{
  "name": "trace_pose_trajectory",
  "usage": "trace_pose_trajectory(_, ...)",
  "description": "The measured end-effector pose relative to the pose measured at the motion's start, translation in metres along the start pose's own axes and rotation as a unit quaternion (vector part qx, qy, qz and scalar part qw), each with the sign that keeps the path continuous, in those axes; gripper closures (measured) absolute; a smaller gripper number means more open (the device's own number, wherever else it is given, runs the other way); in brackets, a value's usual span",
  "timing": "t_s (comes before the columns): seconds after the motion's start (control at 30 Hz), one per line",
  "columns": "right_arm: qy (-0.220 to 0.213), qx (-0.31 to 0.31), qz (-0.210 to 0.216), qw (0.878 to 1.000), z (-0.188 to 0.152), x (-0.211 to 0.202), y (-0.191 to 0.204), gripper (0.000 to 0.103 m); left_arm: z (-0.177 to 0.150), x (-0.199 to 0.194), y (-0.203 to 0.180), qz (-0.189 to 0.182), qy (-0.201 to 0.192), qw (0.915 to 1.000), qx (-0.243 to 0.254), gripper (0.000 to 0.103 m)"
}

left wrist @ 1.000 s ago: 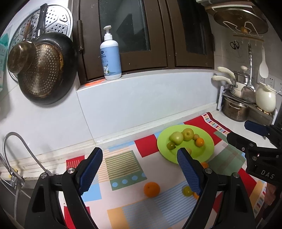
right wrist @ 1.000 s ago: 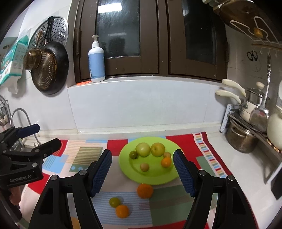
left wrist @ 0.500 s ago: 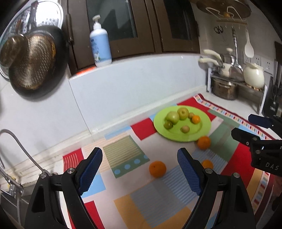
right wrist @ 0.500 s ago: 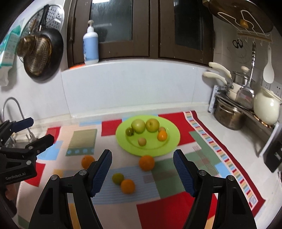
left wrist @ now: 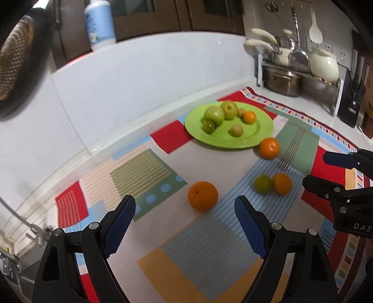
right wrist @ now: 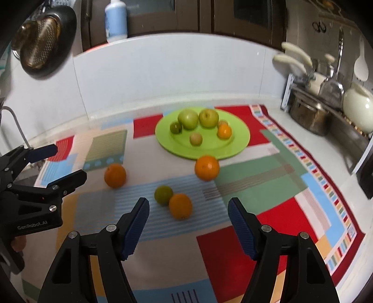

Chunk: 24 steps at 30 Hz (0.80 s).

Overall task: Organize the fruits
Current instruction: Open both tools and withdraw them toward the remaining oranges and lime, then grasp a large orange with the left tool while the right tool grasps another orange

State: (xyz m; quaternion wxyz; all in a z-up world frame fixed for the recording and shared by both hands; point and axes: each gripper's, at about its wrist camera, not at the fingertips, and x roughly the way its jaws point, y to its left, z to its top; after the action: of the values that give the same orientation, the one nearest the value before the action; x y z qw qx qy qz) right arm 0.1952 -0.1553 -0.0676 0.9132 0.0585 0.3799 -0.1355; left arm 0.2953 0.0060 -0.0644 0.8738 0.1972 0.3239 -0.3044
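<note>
A green plate holds two green apples, a small orange and small fruits. On the patterned mat lie an orange, a second orange by the plate's rim, a green citrus and a small orange touching it. My left gripper is open, above the mat just before the first orange. My right gripper is open, just before the small orange.
A white tiled wall backs the counter. A rack with a steel pot, ladle and white kettle stands at the right. A strainer pan hangs at upper left and a soap bottle stands on the ledge. A tap is at the left.
Both grippers have tilted down and moved closer to the mat; the loose fruits now sit larger and nearer the fingertips. Both stay open.
</note>
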Motion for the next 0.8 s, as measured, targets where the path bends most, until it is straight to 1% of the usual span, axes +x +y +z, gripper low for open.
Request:
trace_pose_trajectory(0.1,0.018,0.006,0.001,1.0,-0.003,0.012,-0.001,0.038,-0.001,0.016,-0.001,-0.012,0.012,0.9998,0.011,0.016)
trace_pose_trajectory(0.17,0.03,0.009,0.005,0.999,-0.006,0.021,-0.001,0.041,-0.001,0.026,-0.002,-0.026,0.019,0.9993,0.018,0.016)
trace_pose_trajectory(0.27,0.043,0.01,0.007,0.999,-0.008,0.032,0.0,0.045,-0.002,0.041,-0.002,-0.035,0.029,0.9986,0.025,0.016)
trace_pose_trajectory(0.53,0.068,0.007,0.01,0.998,-0.007,0.055,0.002,0.052,-0.001,0.068,-0.005,-0.048,0.047,0.9971,0.035,0.017)
trace_pose_trajectory(0.63,0.072,0.002,0.011,0.997,-0.006,0.06,0.002,0.055,0.0,0.074,-0.005,-0.053,0.05,0.9968,0.033,0.021)
trace_pose_trajectory(0.7,0.074,0.002,0.013,0.997,-0.006,0.062,0.002,0.057,0.0,0.077,-0.005,-0.056,0.053,0.9965,0.031,0.026)
trace_pose_trajectory(0.73,0.076,0.001,0.015,0.997,-0.005,0.063,0.002,0.059,0.001,0.079,-0.005,-0.059,0.055,0.9963,0.029,0.027)
trace_pose_trajectory(0.8,0.077,0.002,0.017,0.997,-0.005,0.066,0.002,0.059,0.001,0.08,-0.004,-0.061,0.056,0.9962,0.026,0.031)
